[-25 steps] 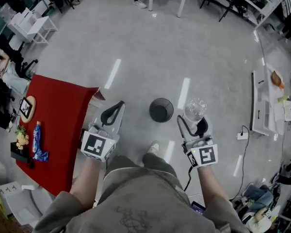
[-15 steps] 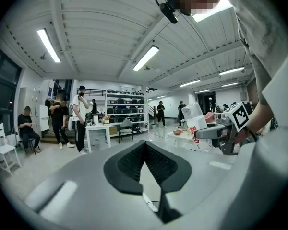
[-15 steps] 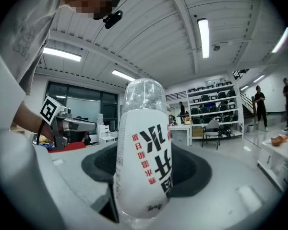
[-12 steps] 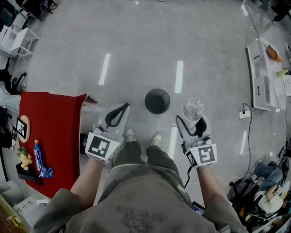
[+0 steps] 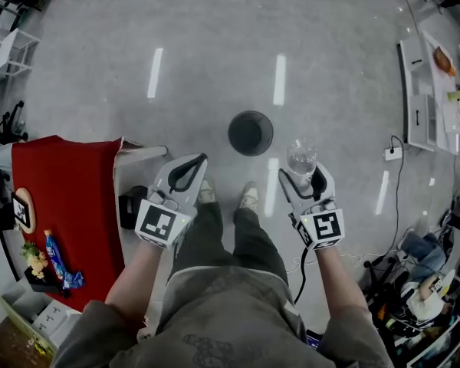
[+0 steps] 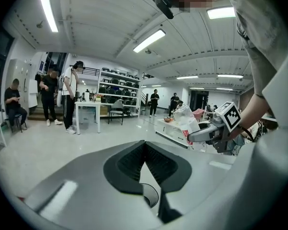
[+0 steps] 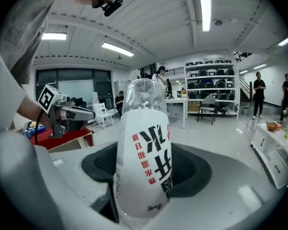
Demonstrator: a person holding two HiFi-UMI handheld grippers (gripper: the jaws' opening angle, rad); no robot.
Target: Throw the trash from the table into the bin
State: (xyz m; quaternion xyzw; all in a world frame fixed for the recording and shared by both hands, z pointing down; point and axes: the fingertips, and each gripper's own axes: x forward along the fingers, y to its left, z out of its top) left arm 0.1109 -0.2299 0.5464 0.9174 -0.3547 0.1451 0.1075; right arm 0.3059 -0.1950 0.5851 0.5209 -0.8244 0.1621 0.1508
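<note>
Bottle (image 5: 301, 157) of clear plastic stands clamped between the jaws of the right gripper (image 5: 303, 181), which press on its white label, printed in black and red. In the head view it hangs over bare floor at about 4 o'clock from the bin (image 5: 251, 133), near it but not yet above the opening. The bin is a small round dark pail with an open top, on smooth, glossy grey floor straight ahead of the person's feet at 12 o'clock.

The left gripper (image 5: 198, 160) is closed on nothing, its ribbed black pads meeting at the tips. It is held out at 11 o'clock, beside the bin's line.

The step in hand looks like the carry and drop. To do it well, the bottle probably needs to travel forward and a little left until it is centred over the rim, and low. Thin, light plastic of this rounded shape would likely bounce or roll if it clipped the edge. The table (image 5: 61, 182), draped in red cloth, lies at 9 o'clock.
</note>
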